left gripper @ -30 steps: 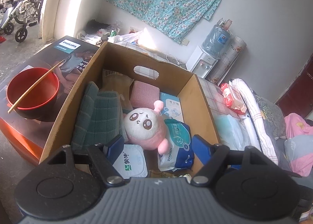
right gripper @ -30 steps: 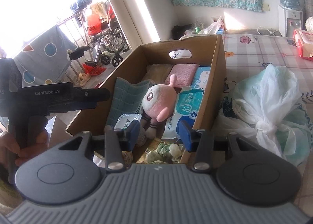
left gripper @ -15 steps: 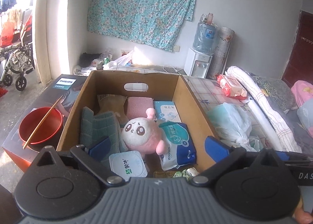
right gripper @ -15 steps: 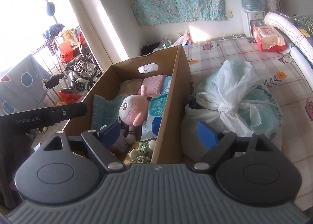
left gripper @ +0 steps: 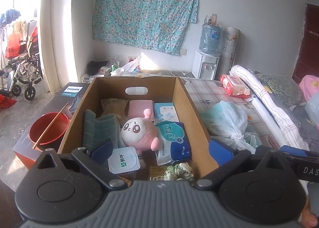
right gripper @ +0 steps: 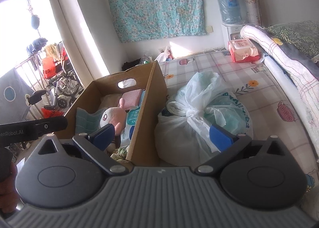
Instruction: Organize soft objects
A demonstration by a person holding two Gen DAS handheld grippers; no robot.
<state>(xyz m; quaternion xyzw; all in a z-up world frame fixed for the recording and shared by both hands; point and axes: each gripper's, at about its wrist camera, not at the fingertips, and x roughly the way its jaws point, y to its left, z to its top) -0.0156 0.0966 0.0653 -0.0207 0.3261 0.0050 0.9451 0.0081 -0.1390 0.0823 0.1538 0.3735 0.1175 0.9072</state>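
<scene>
The right hand-held gripper (right gripper: 161, 138) is opening, nothing between its jaws; the left hand-held gripper (left gripper: 159, 153) gapes empty. Ahead on the bed lies the knotted white plastic bag (right gripper: 201, 116), just beside the brown cardboard box (right gripper: 153, 104). Likely light, squashy and slippery; best pinched at the knot.
</scene>
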